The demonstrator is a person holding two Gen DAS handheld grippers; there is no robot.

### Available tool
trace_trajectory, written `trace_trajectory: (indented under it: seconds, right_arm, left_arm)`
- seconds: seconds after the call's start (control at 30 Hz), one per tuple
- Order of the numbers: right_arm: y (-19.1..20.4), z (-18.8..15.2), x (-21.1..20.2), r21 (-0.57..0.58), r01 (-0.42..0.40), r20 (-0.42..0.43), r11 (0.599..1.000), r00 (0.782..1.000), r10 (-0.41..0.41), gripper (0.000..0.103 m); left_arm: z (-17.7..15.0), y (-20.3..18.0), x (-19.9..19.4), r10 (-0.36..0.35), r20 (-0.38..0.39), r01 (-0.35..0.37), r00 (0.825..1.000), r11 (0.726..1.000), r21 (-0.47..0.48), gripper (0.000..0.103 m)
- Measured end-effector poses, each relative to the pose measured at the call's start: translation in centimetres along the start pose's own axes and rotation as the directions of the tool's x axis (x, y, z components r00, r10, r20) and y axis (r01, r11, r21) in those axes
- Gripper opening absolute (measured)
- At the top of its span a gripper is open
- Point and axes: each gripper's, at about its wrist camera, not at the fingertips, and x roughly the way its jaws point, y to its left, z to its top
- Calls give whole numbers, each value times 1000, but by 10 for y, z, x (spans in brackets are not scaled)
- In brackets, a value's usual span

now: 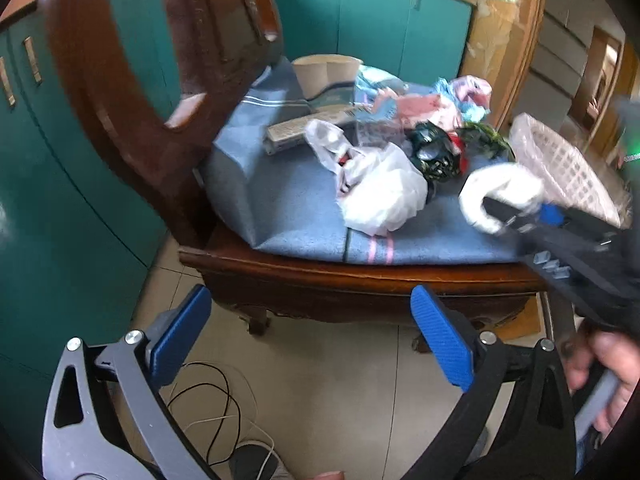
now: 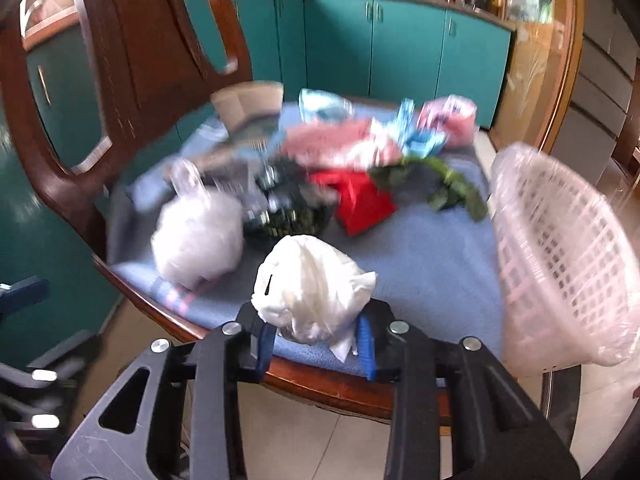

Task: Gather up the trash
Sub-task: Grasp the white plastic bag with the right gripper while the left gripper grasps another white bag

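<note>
A wooden chair with a blue cushion (image 1: pixel 288 208) holds a pile of trash: a white plastic bag (image 1: pixel 380 192), a dark wrapper (image 1: pixel 434 152), a red wrapper (image 2: pixel 360 200), green scraps (image 2: pixel 452 188), pink and blue packets (image 1: pixel 424 104). My right gripper (image 2: pixel 316 344) is shut on a crumpled white wad (image 2: pixel 312 284) above the cushion's front edge; it also shows in the left wrist view (image 1: pixel 500 196). A pink mesh basket (image 2: pixel 560 248) lined with clear plastic stands at the right. My left gripper (image 1: pixel 312 336) is open and empty, below the chair's front rail.
The chair back (image 1: pixel 120 92) rises at the left. Teal cabinets (image 1: pixel 372 24) stand behind. A paper cup (image 1: pixel 324 72) and a flat box (image 1: pixel 296 132) lie at the cushion's back. Cables (image 1: pixel 216 412) lie on the tiled floor.
</note>
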Motion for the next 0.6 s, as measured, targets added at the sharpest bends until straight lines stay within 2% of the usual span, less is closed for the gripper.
trace_trajectory:
  seconds: [0.1, 0.23, 0.37, 0.5, 0.53, 0.57, 0.6]
  right_arm:
    - [-8, 3, -36, 18, 25, 90, 1000, 996, -27, 34]
    - [-25, 4, -61, 30, 53, 151, 998, 987, -57, 34]
    - [-44, 7, -62, 91, 17, 142, 996, 989, -30, 34]
    - [-46, 8, -55, 91, 9, 128, 996, 992, -21, 34]
    - [-46, 8, -55, 89, 5, 127, 996, 992, -17, 34]
    - [-46, 9, -55, 87, 0, 128, 996, 992, -11, 34]
    - [-45, 9, -55, 86, -3, 130, 996, 991, -8, 34]
  left_arm:
    - [7, -9, 0, -26, 22, 26, 999, 1000, 18, 100]
    - [25, -32, 6, -83, 54, 78, 995, 993, 92, 100]
    - [40, -51, 33, -59, 30, 54, 998, 990, 128, 100]
    - [56, -57, 70, -8, -2, 9, 1000, 990, 142, 100]
    - [59, -58, 80, 6, -9, -5, 1000, 990, 141, 96]
    - [61, -57, 89, 15, -17, -12, 1000, 990, 138, 82]
    - [61, -56, 94, 17, -28, -13, 999, 991, 134, 73]
